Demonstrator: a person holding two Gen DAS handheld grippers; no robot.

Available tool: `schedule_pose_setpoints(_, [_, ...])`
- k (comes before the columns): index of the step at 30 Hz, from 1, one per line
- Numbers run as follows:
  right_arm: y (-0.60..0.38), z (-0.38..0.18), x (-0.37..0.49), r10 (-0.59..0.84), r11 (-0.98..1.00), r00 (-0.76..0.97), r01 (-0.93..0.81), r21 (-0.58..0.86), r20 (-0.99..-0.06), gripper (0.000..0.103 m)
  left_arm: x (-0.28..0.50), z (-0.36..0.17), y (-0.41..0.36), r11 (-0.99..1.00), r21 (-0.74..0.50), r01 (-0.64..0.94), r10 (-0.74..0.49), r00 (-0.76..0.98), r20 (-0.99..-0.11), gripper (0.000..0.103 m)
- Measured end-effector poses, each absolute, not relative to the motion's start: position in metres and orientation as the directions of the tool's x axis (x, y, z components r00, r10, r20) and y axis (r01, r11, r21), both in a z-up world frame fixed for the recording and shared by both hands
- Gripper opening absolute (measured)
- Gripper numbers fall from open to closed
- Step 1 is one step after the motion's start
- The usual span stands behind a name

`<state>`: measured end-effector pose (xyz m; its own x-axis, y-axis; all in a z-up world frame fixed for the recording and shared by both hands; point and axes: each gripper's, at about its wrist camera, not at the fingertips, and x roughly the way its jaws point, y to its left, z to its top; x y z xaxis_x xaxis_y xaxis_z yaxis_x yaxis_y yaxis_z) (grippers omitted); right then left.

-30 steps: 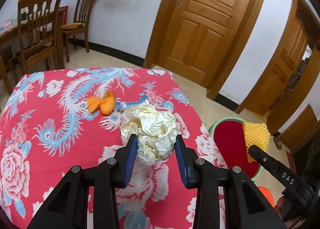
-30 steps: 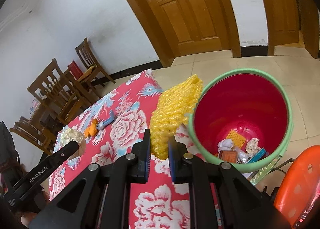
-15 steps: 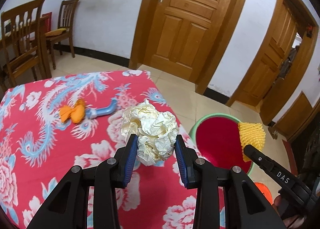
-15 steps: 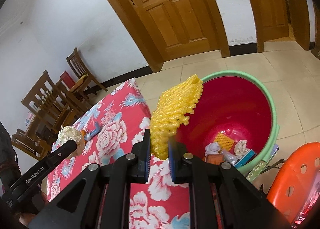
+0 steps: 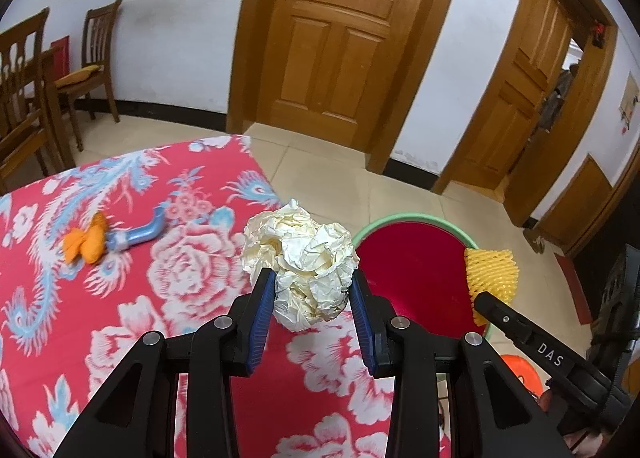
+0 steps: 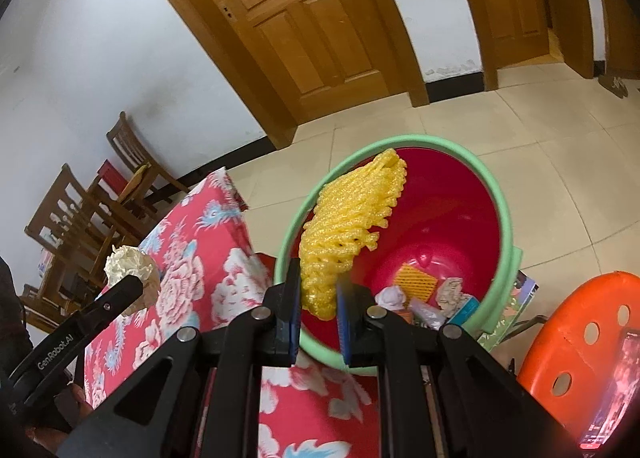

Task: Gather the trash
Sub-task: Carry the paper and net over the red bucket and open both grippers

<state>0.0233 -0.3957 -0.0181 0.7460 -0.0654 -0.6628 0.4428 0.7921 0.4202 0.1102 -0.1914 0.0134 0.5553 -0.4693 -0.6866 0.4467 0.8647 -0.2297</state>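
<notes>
A red cloth with white and blue flowers covers the tabletop (image 5: 168,282), which stands on pale floor tiles (image 6: 520,117) before white walls and two panelled wooden doors (image 5: 340,37). Wooden chairs (image 5: 92,69) line the far wall. The left tool (image 5: 314,308) is clamped on a crumpled paper ball (image 5: 304,262) above the cloth's edge. The right tool (image 6: 318,310) pinches yellow foam netting (image 6: 348,213) over a red bin with a green rim (image 6: 480,193), litter at its bottom. An orange stool (image 6: 584,338) stands beside it; an orange-and-blue item (image 5: 108,242) lies on the cloth.

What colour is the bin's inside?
Red inside, with a green rim; clearest in the right wrist view.
</notes>
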Motion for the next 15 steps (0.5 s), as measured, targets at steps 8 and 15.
schedule_pose_setpoints(8, [-0.422, -0.031, 0.017, -0.087, 0.755, 0.731, 0.492, 0.434, -0.677, 0.018, 0.110, 0.006, -0.221, 0.845, -0.211, 0.492, -0.482, 0.526, -0.700, 0.038])
schedule_pose_setpoints(15, [-0.438, -0.042, 0.016, -0.085, 0.734, 0.717, 0.514, 0.443, -0.691, 0.019, 0.110, 0.000, -0.244, 0.832, -0.200, 0.517, -0.486, 0.506, -0.713, 0.038])
